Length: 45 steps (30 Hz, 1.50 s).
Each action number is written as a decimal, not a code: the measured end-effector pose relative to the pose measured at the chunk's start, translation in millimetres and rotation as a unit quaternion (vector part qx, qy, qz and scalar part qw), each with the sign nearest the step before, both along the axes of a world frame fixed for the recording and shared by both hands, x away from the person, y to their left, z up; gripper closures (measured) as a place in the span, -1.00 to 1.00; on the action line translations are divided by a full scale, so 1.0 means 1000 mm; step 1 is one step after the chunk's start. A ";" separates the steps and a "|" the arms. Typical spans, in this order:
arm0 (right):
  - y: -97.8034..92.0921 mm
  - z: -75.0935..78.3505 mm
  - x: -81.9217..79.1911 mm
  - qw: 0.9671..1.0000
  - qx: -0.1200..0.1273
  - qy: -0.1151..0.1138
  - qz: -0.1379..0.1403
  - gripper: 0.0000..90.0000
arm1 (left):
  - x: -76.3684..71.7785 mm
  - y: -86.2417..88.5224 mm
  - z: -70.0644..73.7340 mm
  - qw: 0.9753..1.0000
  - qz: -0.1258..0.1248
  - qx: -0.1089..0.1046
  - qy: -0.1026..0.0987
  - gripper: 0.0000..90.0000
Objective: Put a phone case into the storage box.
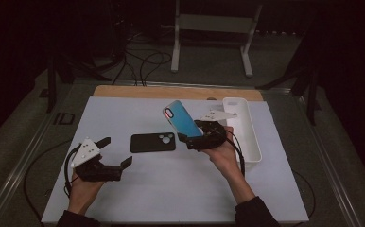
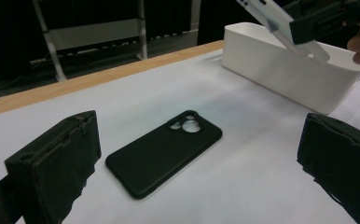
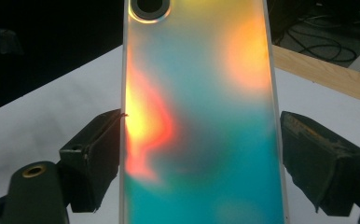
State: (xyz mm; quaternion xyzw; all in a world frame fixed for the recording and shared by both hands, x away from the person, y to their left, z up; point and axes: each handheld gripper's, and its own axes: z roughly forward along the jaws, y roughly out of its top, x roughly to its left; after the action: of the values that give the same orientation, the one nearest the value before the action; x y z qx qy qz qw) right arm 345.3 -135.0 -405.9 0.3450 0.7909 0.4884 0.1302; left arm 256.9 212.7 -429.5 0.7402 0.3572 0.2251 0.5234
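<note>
A phone (image 1: 182, 118) with a shiny blue-orange back is held tilted above the white mat, its camera end up and to the left. My right gripper (image 1: 193, 137) is shut on its lower part; in the right gripper view both jaws press the long edges of the phone (image 3: 201, 121). A black phone case (image 1: 152, 142) lies flat on the mat, camera cut-out toward the right. My left gripper (image 1: 117, 151) is open, low at the front left of the mat. Its jaws frame the case (image 2: 164, 151) from a short way back, with nothing between them.
A long white tray (image 1: 250, 142) stands along the right side of the mat, just beyond my right hand; its wall (image 2: 285, 70) is in the left gripper view. The wooden table edge (image 1: 176, 92) runs along the back. Cables and a white frame (image 1: 213, 28) are on the floor behind.
</note>
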 end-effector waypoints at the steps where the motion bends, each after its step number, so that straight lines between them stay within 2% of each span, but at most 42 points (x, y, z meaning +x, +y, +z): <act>1: 0.001 -0.001 -0.002 1.000 0.000 -0.001 0.001 -0.63 | 0.001 -0.002 0.001 1.000 -0.002 -0.001 0.000 -1.00; 8: 0.006 -0.006 -0.012 1.000 0.007 -0.005 0.008 -0.63 | 0.009 -0.019 0.008 1.000 -0.025 -0.004 0.002 -0.95; 12: 0.009 -0.009 -0.015 1.000 0.011 -0.007 0.012 -0.63 | 0.012 -0.024 0.010 1.000 -0.029 -0.004 0.003 -0.93; 13: 0.012 -0.010 -0.018 1.000 0.014 -0.008 0.016 -0.63 | 0.017 -0.032 0.012 0.999 -0.035 -0.008 0.009 -0.90; 16: 0.016 -0.010 -0.021 1.000 0.014 -0.013 0.021 -0.63 | 0.021 -0.040 0.013 0.999 -0.040 -0.011 0.015 -0.85; 25: 0.026 -0.014 -0.028 0.999 0.015 -0.021 0.031 -0.63 | 0.030 -0.057 0.020 0.998 -0.043 -0.031 0.033 -0.56; 29: 0.031 -0.016 -0.031 0.999 0.012 -0.028 0.036 -0.63 | 0.036 -0.062 0.021 0.996 -0.051 -0.049 0.049 -0.40; 34: 0.038 -0.017 -0.035 0.998 0.014 -0.035 0.040 -0.63 | 0.041 -0.069 0.020 0.994 -0.062 -0.061 0.062 -0.21; 39: 0.045 -0.018 -0.040 0.998 0.013 -0.045 0.045 -0.63 | 0.044 -0.073 0.019 0.992 -0.070 -0.078 0.075 0.12; 45: 0.053 -0.020 -0.044 0.997 0.018 -0.062 0.039 -0.63 | 0.044 -0.082 0.019 0.990 -0.076 -0.081 0.083 0.35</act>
State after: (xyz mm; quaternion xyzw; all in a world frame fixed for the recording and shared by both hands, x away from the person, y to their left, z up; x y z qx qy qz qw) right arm 301.0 -82.1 -425.6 0.2856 0.7854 0.5273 0.1535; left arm 300.8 130.3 -410.9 0.7364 0.3593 0.0932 0.5656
